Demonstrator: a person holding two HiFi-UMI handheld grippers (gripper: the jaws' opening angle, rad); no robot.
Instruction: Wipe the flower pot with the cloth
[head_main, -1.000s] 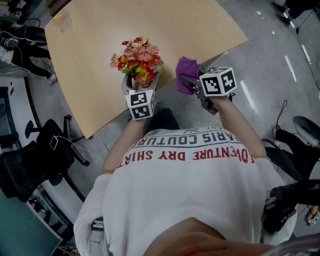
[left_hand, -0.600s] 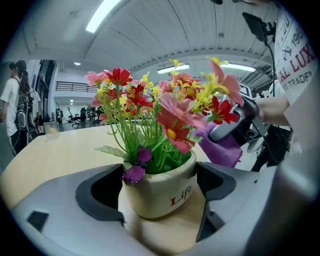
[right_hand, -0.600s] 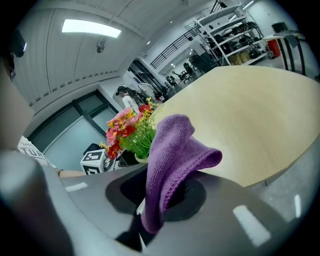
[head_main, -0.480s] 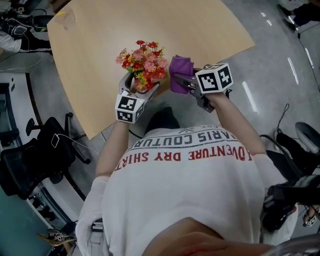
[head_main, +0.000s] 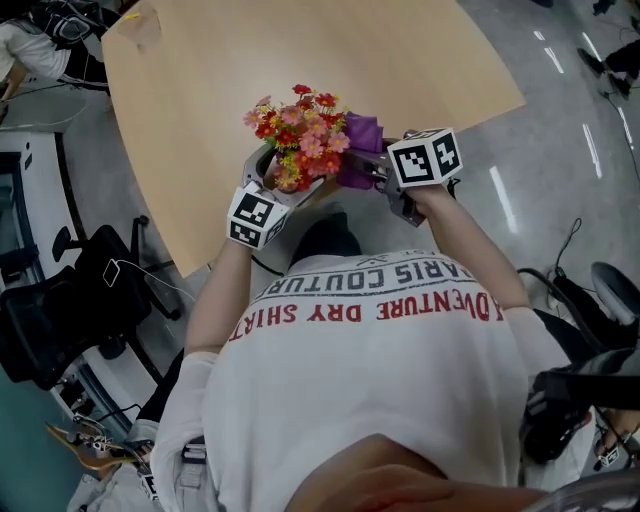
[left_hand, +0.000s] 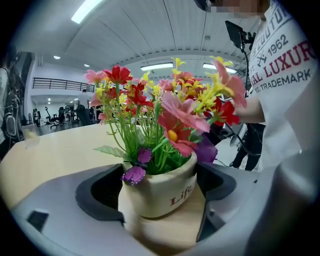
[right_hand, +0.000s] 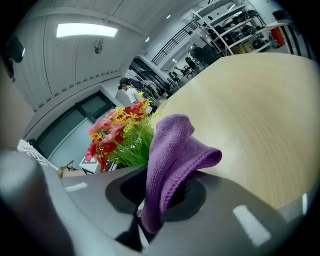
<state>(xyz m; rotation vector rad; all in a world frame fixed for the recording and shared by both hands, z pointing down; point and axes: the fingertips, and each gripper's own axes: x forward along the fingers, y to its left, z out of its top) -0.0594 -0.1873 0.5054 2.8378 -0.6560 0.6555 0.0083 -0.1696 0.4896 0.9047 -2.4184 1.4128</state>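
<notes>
Tabletop (head_main: 300, 50): left hand-held gripper (head_main: 270, 188) clamps apparently "Life"-lettered pot (left_hand: 160, 192), right hand-held gripper (head_main: 374, 172) clamps cloth (right_hand: 172, 150).

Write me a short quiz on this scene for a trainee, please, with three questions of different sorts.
1. True or false: the left claw is shut on the flower pot.
2. What does the right claw hold? A. a sponge B. the purple cloth C. nothing
3. Fill in the blank: in the head view, the cloth sits to the ___ of the flowers.

Key: 1 true; 2 B; 3 right.
</notes>
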